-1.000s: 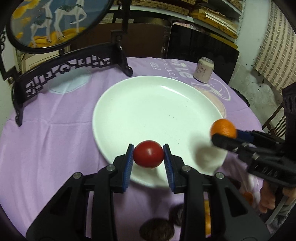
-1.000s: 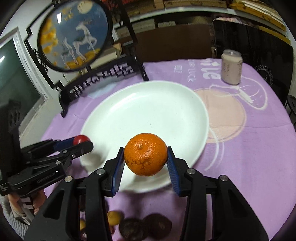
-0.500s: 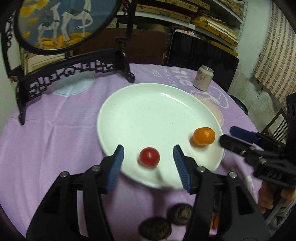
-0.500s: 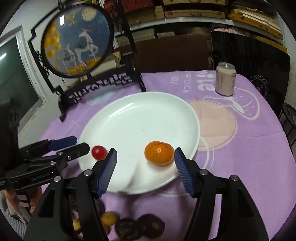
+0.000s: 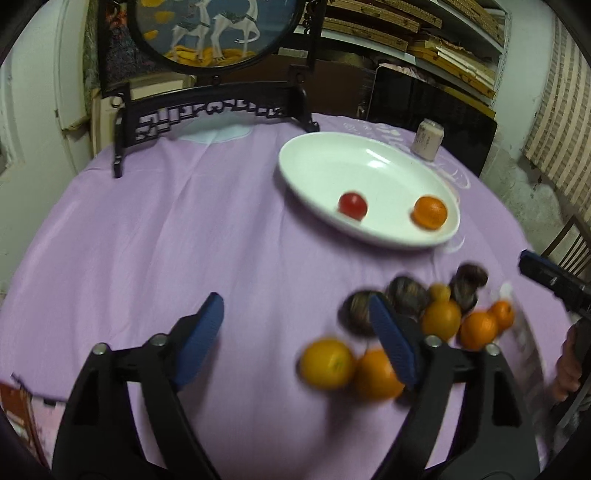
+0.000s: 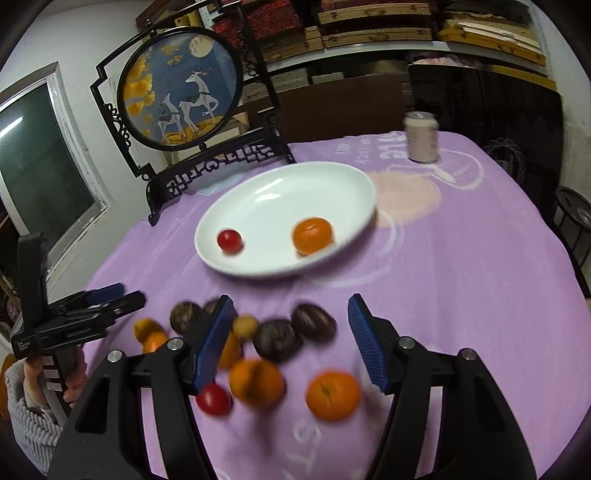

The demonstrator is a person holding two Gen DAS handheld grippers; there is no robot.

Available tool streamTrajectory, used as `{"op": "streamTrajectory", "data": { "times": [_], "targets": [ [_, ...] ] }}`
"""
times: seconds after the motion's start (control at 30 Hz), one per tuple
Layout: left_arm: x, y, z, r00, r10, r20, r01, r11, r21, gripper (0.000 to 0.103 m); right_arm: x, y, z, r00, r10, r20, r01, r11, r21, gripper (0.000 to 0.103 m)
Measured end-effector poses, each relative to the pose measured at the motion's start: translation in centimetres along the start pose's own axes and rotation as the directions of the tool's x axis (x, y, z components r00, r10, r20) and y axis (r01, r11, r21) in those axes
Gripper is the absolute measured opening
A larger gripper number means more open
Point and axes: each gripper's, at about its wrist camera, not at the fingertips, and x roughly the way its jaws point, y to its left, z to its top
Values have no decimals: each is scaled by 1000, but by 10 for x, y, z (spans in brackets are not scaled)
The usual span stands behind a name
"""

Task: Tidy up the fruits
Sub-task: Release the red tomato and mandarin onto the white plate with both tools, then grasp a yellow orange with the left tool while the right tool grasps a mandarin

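Lilac tablecloth (image 6: 461,280) — cluttered wooden shelves (image 6: 369,22)

A second ago the tomato (image 5: 352,205) was clamped in the left gripper (image 5: 295,339) and the orange (image 6: 312,235) in the right gripper (image 6: 290,341), both held over the plate (image 6: 258,206). Both fruits are now released and lie apart on the plate's near side. Both sets of jaws have been opened wide and emptied. Both grippers have been drawn back from the plate and are now placed over the loose fruit pile (image 6: 258,354) on the purple cloth (image 5: 184,240), the left one shifted off to the left.
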Motion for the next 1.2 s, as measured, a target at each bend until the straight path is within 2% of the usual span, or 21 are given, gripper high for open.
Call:
{"op": "streamTrajectory", "data": {
  "times": [0.13,0.2,0.3,0.4,0.47,0.5,0.6,0.67,0.73,0.8,0.83,0.9,0.97,1.0,1.03,1.2],
  "targets": [
    [-9,-4,-26,1000,-12,-24,13,999,44,83,-15,-11,-20,1000,-6,5,6,999,40,67],
    [-9,-11,-31,999,-13,-29,15,997,73,84,-19,-14,-24,1000,-4,8,4,998,56,72],
    [-10,-15,-33,1000,6,-5,-6,994,105,85,-22,-15,-24,1000,-9,23,8,998,57,73],
    [-7,-8,-30,1000,3,-17,-2,997,74,88,-20,-15,-24,1000,-4,16,3,998,59,73],
    [-3,4,-27,998,57,-25,-56,997,50,88,-20,-15,-24,1000,-5,15,4,998,59,73],
    [-3,12,-24,998,59,-20,-59,998,23,89,-20,-15,-24,1000,-4,14,4,998,60,73],
    [-11,33,-19,992,125,13,-124,991,-59,86,-21,-16,-24,1000,-2,18,1,998,61,73],
    [-14,37,-20,996,89,19,-87,993,-81,85,-21,-16,-25,1000,-1,18,0,998,61,73],
    [-12,24,-22,998,61,15,-60,998,-23,85,-20,-15,-25,1000,-1,14,0,999,55,73],
    [-8,8,-26,996,84,11,-85,995,56,85,-19,-15,-26,1000,-6,8,5,999,48,72],
    [-5,3,-27,996,88,6,-88,993,83,83,-18,-14,-26,1000,-10,3,10,999,43,72],
    [0,0,-28,997,77,-13,-75,992,99,74,-18,-14,-27,1000,-11,-2,11,999,39,73],
    [6,3,-29,998,52,-45,-48,995,84,50,-17,-14,-27,1000,-11,-5,11,999,38,72],
    [9,4,-29,998,29,-61,-25,997,74,45,-17,-14,-28,1000,-11,-8,11,999,38,72],
    [11,4,-30,997,15,-70,-10,998,69,42,-16,-14,-27,1000,-10,-11,10,999,38,72],
    [15,-2,-29,998,25,-56,-19,994,106,42,-12,-9,-29,999,-12,-36,13,1000,17,72]
  ]
}}
